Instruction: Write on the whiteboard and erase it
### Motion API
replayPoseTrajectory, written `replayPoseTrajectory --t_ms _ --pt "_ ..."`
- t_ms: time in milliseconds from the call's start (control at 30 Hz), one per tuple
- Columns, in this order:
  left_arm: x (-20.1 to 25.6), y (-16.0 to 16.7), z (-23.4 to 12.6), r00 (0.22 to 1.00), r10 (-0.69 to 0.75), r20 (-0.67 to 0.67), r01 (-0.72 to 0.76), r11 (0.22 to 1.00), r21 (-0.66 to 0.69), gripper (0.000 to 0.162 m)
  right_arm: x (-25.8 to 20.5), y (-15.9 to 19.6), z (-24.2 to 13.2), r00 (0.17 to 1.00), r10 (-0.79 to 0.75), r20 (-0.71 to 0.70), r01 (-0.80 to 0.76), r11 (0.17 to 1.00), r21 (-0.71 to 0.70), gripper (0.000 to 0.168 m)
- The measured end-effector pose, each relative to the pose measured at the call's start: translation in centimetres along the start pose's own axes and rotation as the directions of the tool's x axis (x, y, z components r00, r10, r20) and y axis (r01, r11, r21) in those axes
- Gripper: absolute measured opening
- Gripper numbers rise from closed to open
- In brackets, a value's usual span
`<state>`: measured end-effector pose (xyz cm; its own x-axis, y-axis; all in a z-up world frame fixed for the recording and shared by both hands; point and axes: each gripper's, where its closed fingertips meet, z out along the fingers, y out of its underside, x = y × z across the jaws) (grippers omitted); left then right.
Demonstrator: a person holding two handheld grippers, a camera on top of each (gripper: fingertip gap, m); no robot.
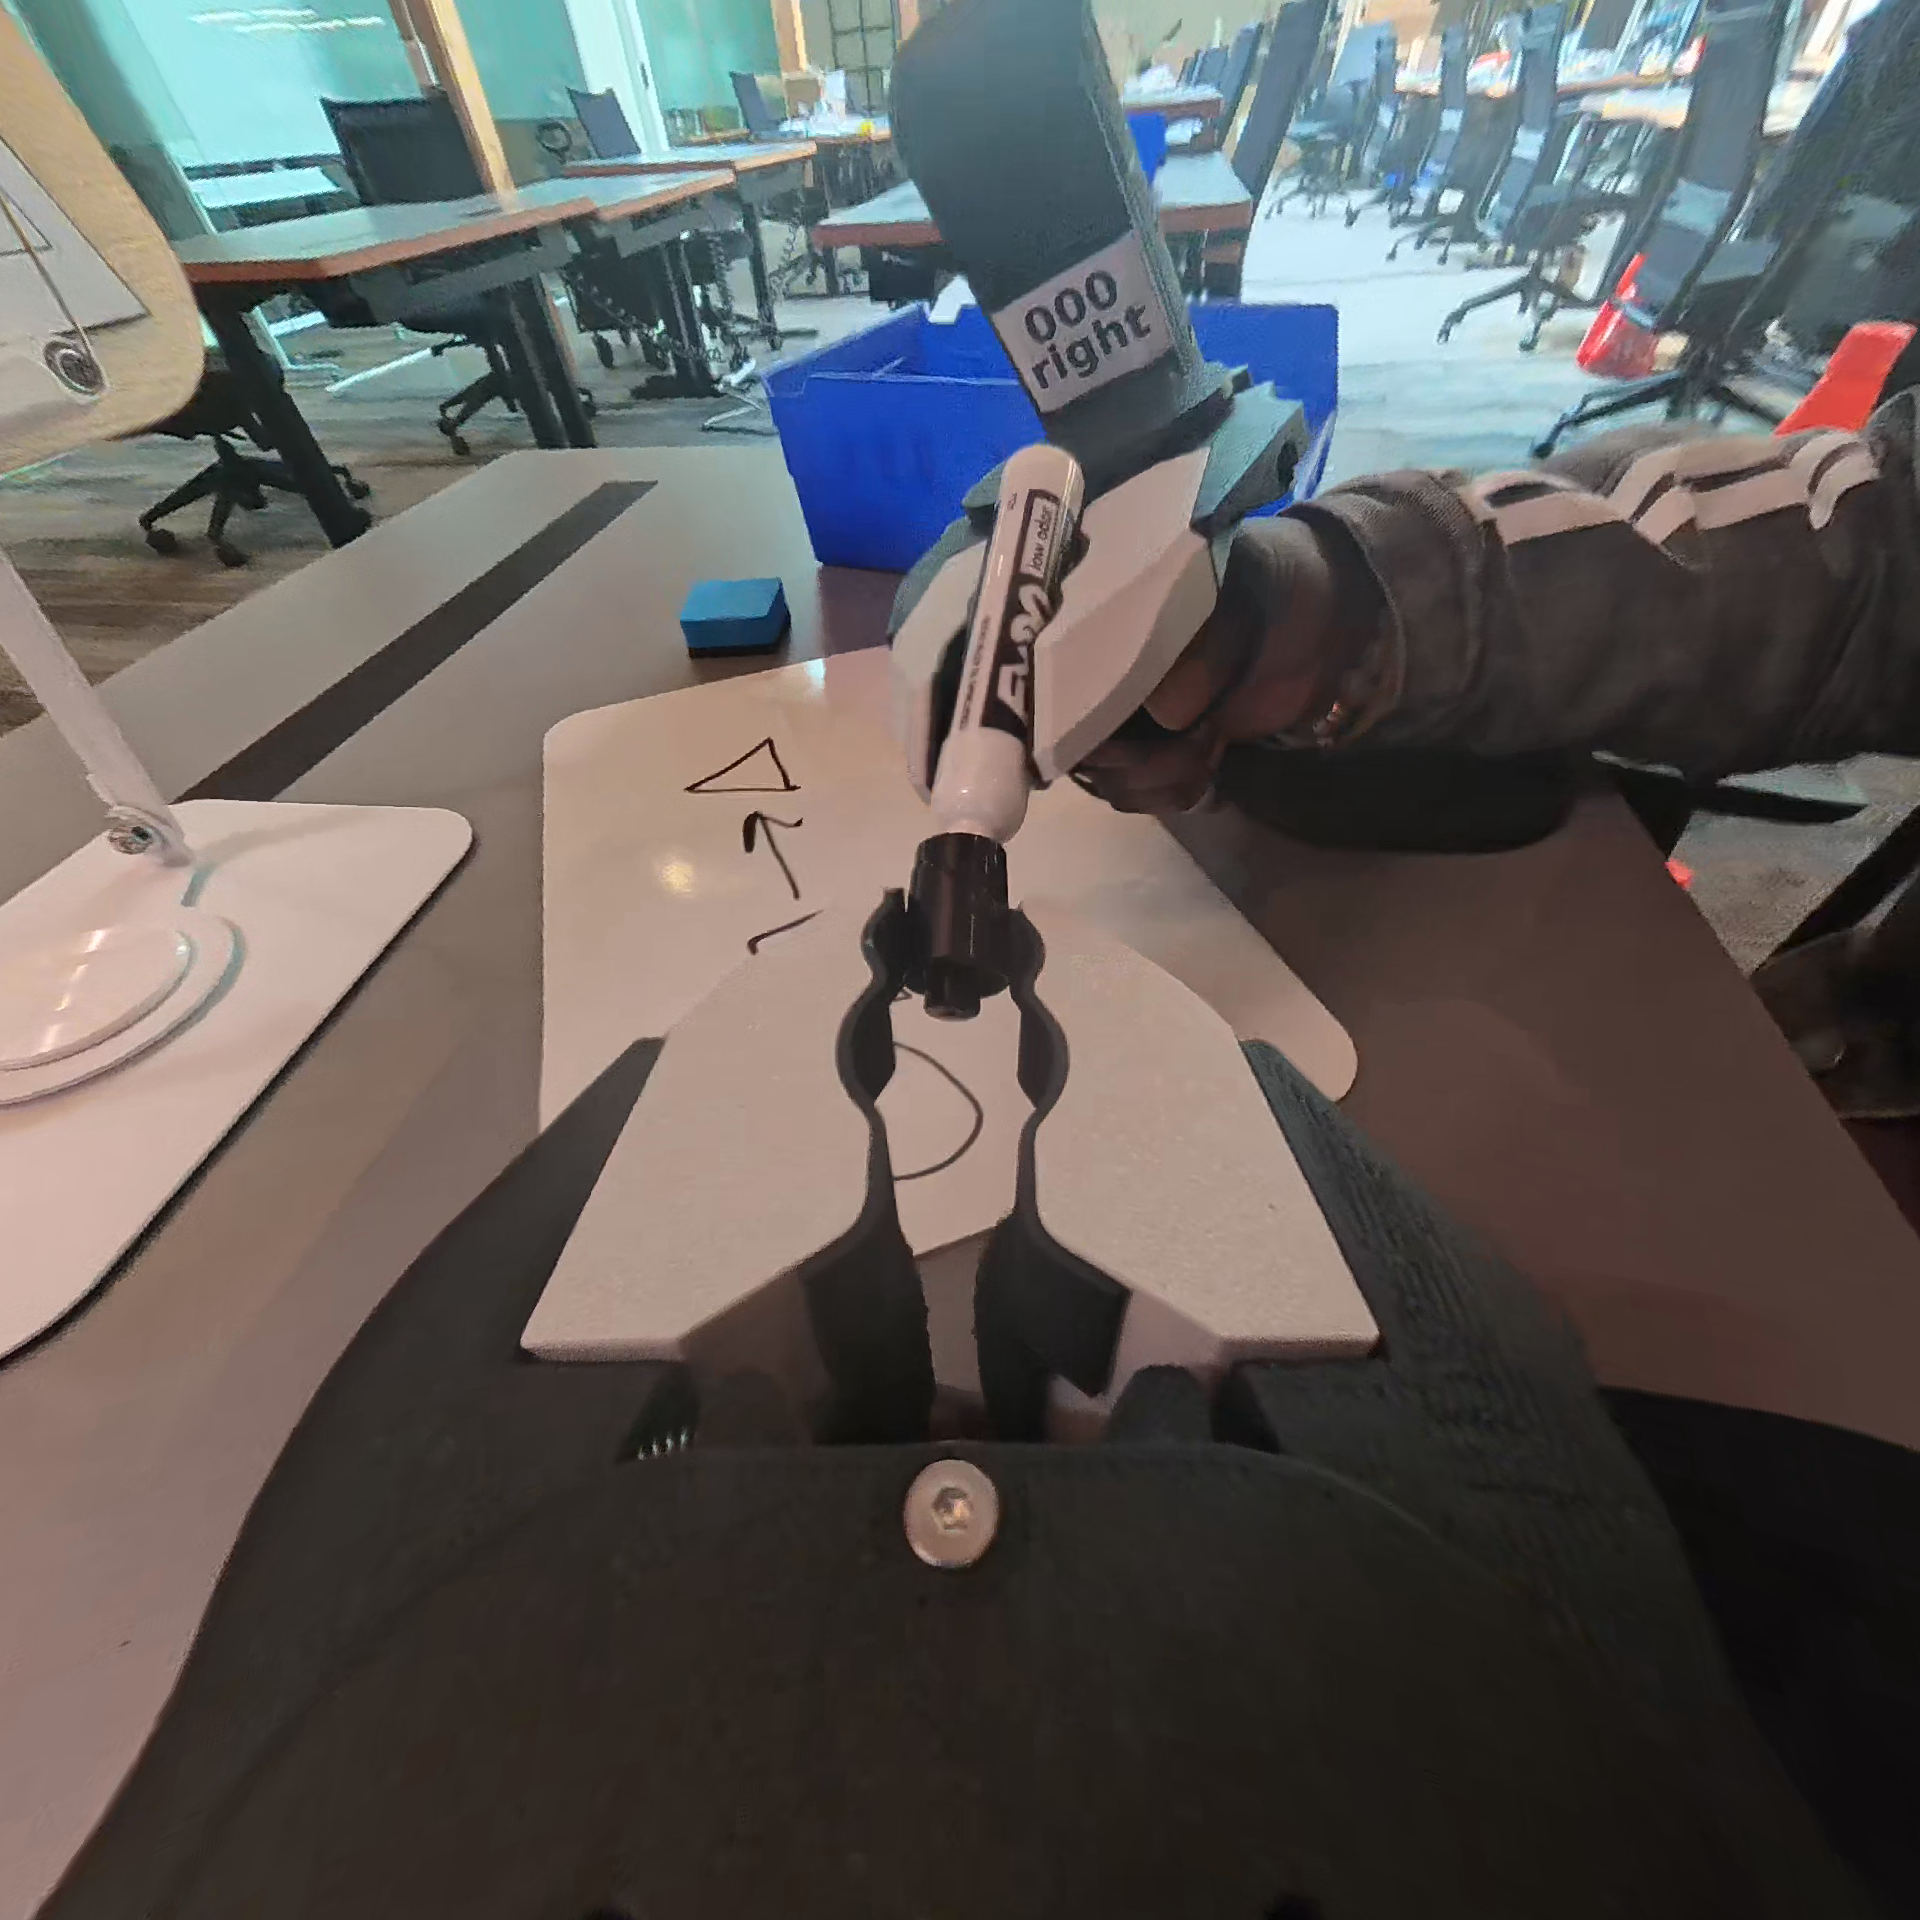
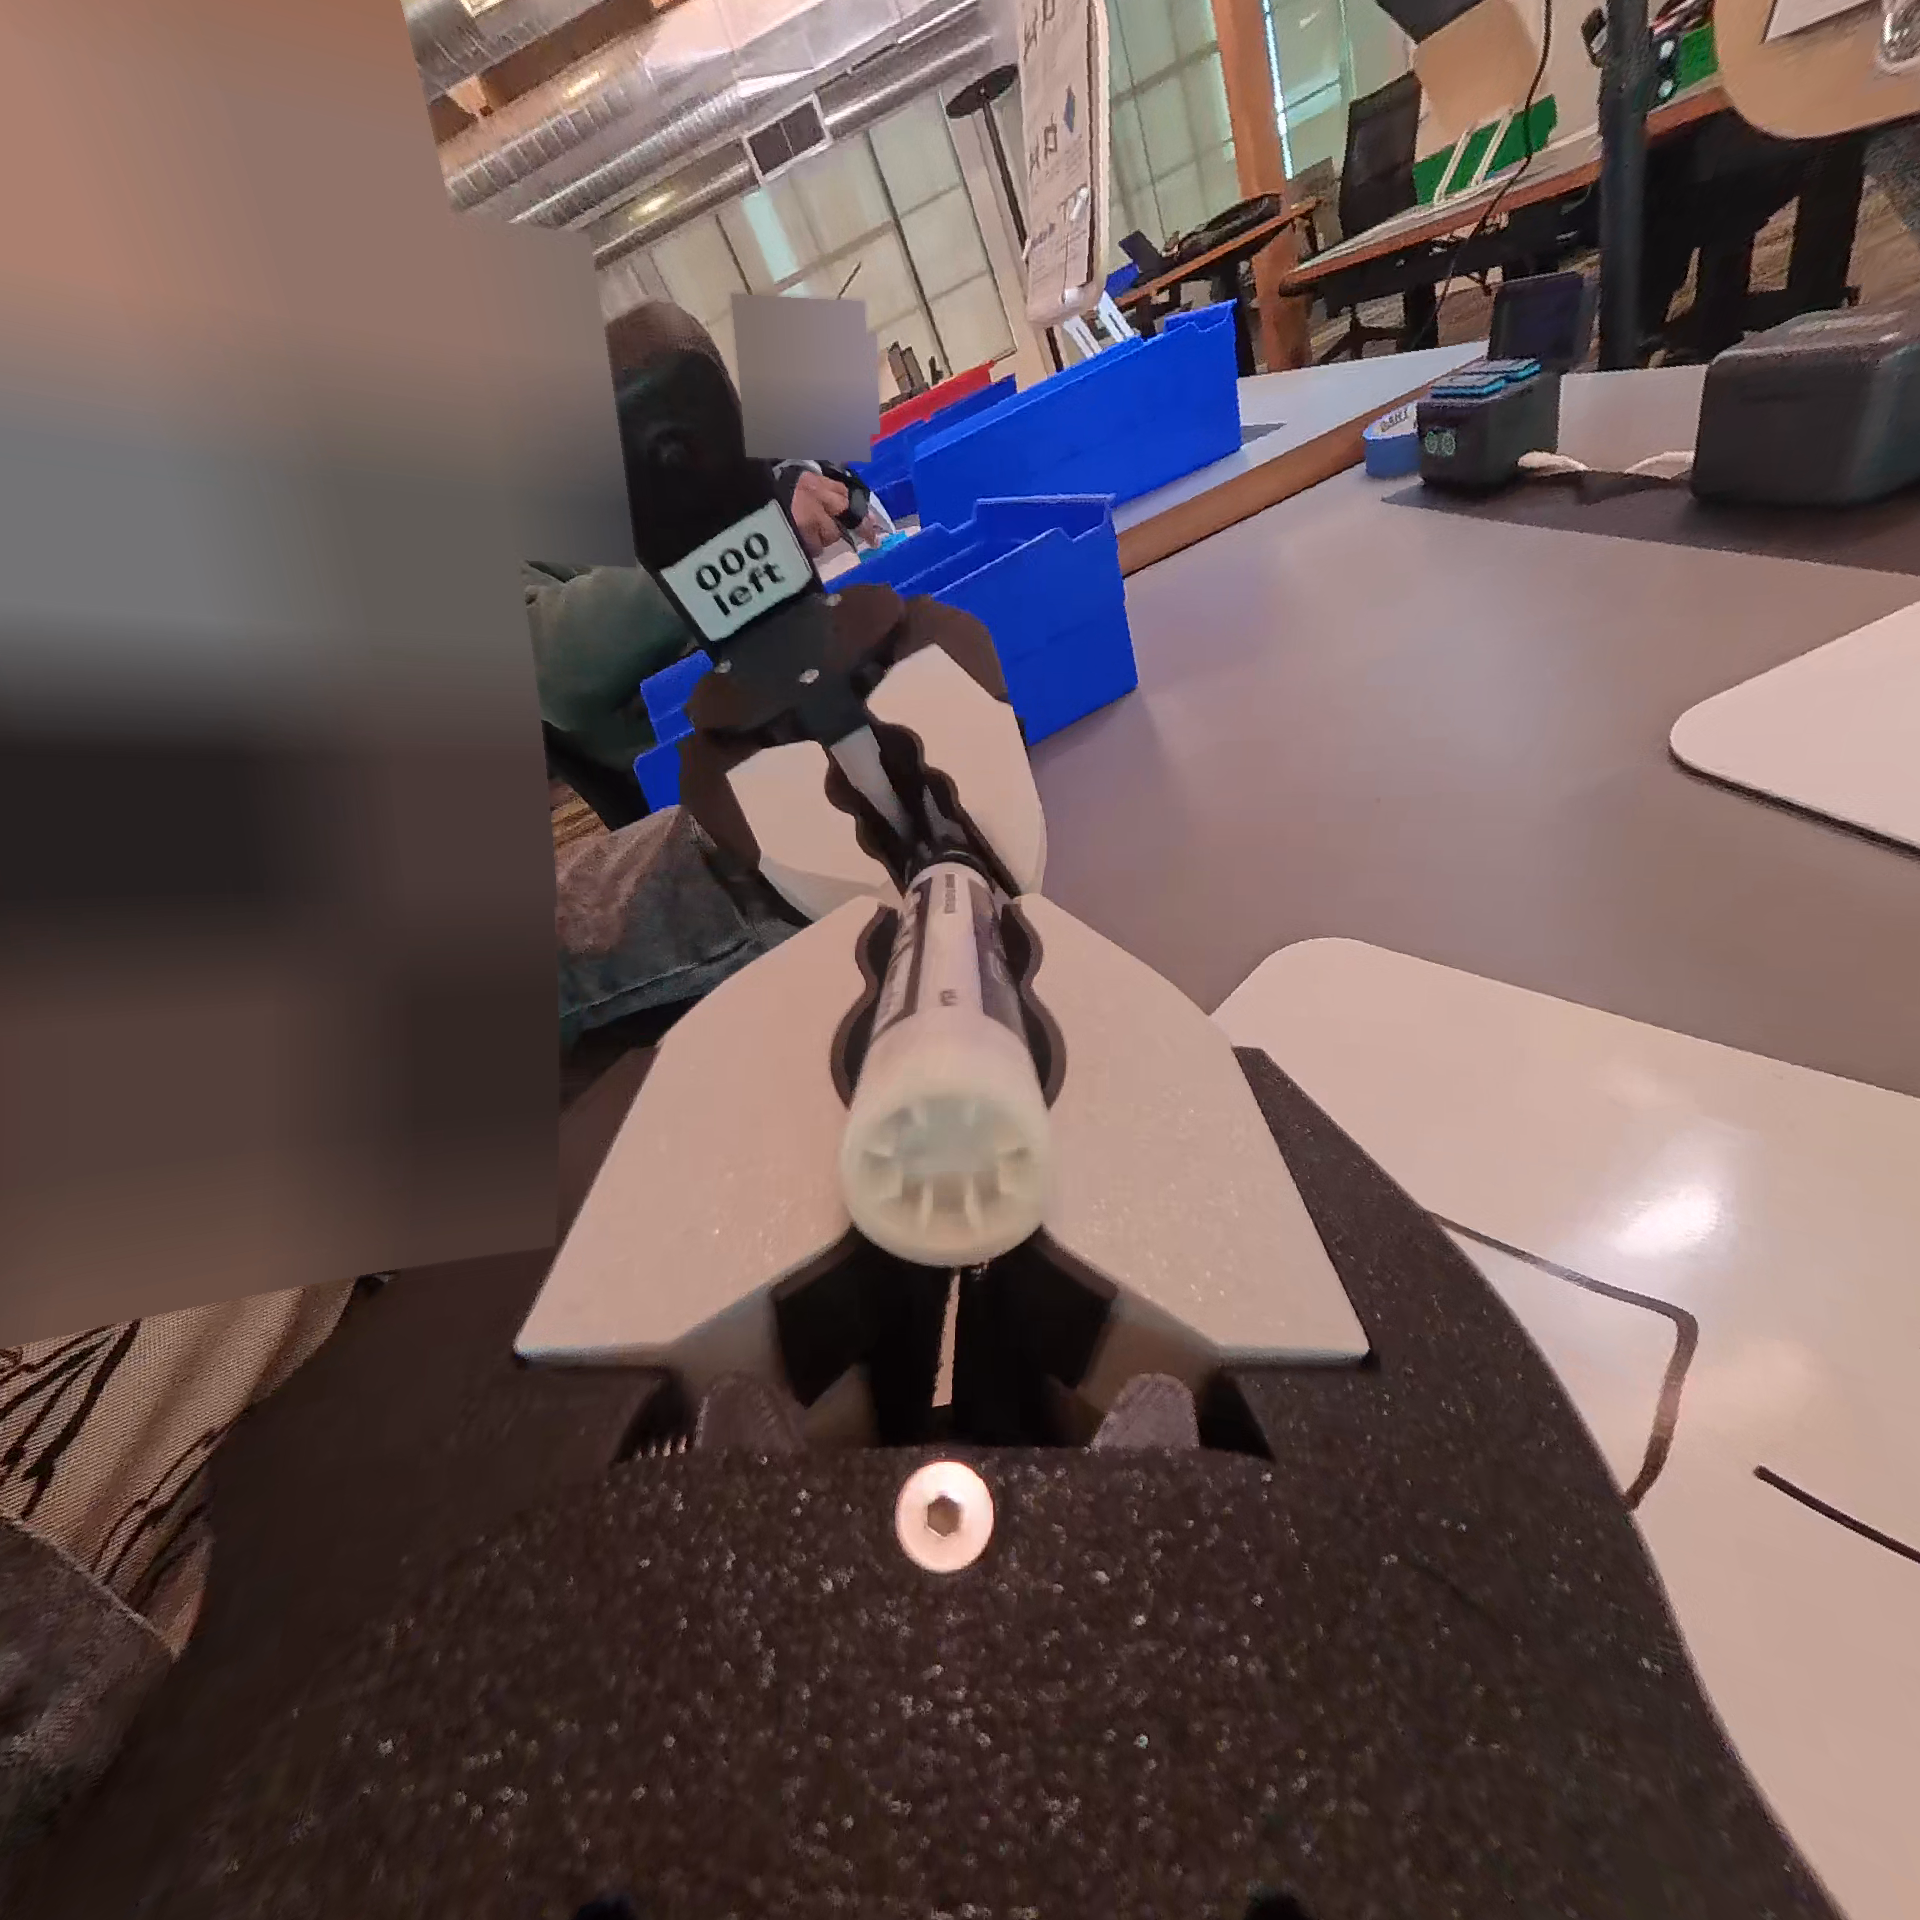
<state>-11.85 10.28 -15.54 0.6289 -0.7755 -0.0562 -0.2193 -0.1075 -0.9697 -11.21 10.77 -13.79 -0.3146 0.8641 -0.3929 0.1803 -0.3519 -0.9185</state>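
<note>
Whiteboard (image 1: pixel 1143 914): small, white, rounded corners, lying flat on the grey bench (image 1: pixel 1558 1039); bears black strokes, among them a triangle, an arrow-like mark and a loop.

Marker (image 1: pixel 1013 634): white barrel with a printed label, tilted steeply, tip end down over the middle of the board. Barrel clamped between the fingers of the right gripper (image 1: pixel 997 707), which a hand (image 1: pixel 1226 665) in a dark sleeve carries. In the right wrist view the marker (image 2: pixel 951 1029) runs forward along the finger groove, its ribbed rear end toward the camera.

Cap (image 1: pixel 956 925): black, sits on the marker's lower end, pinched at the tips of the left gripper (image 1: pixel 951 961), fingers closed around it. Whether the cap is fully seated cannot be told.

Eraser (image 1: pixel 732 615): blue block with a dark base, on the bench just beyond the board's far edge, apart from both grippers.

Blue bin (image 1: pixel 894 426): behind the eraser, at the far bench edge.

Lamp base (image 1: pixel 156 997): white, flat, left of the board
</note>
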Motion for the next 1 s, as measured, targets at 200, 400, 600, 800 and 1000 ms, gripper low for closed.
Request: replayPoseTrajectory --t_ms 200,400,600,800,1000 --pt "0.7 0.7 -0.2 0.998 0.044 -0.038 -0.046 0.998 -0.049 0.018 -0.3 1.0 0.5 0.996 0.060 0.061 -0.058 0.998 -0.024 0.020" --pt "1.9 0.8 -0.2 0.992 0.038 -0.117 -0.043 0.998 -0.038 0.018 -1.1 1.6 0.6 0.991 0.051 0.120 -0.042 0.996 -0.074 0.020" --pt "1.6 1.3 0.4 0.996 0.037 -0.082 -0.042 0.997 -0.058 0.018 -0.7 2.1 0.9 0.997 0.018 0.079 -0.009 0.994 -0.106 0.020" --pt "1.6 0.7 0.4 0.995 0.090 -0.053 -0.091 0.996 -0.013 0.018 -1.0 1.8 1.0 0.997 -0.041 0.059 0.047 0.993 -0.104 0.020" --pt "1.7 0.8 0.7 0.988 0.146 -0.058 -0.147 0.989 -0.010 0.020 -1.2 0.4 -0.1 0.987 -0.159 0.012 0.160 0.984 -0.081 0.038"
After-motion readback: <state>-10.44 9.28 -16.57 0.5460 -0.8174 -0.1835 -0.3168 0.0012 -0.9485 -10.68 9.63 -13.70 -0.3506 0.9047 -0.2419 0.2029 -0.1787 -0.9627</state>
